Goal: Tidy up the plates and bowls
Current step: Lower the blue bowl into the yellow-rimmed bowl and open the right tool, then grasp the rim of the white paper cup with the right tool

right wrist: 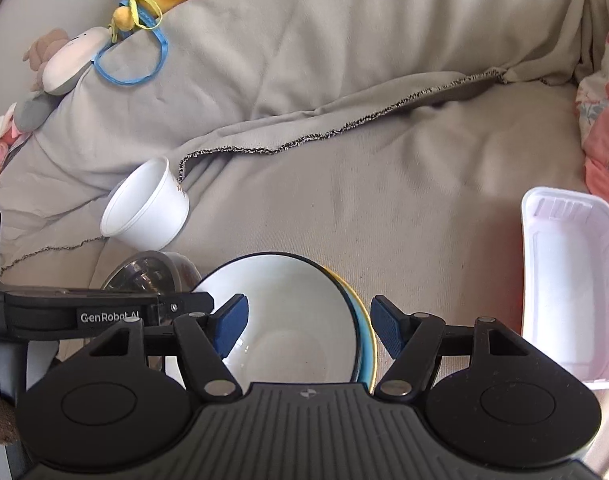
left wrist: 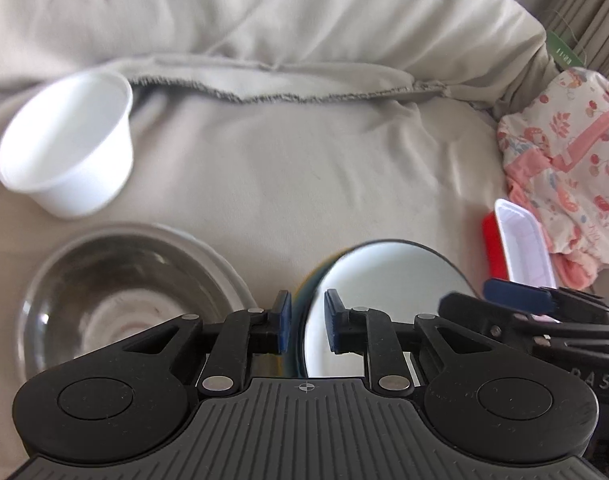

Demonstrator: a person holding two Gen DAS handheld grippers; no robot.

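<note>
A white bowl with a dark rim sits on stacked blue and yellow plates on the beige couch cover. It also shows in the left wrist view. My left gripper straddles the bowl's left rim, jaws narrowly apart. My right gripper is open around the bowl, not touching. A glass bowl on a plate lies left. A white plastic cup lies tilted behind it, also seen in the right wrist view.
A white rectangular tray lies to the right, with a red container beside it. Patterned pink cloth is at the right. Stuffed toys lie far left. A folded couch cover seam runs across the middle.
</note>
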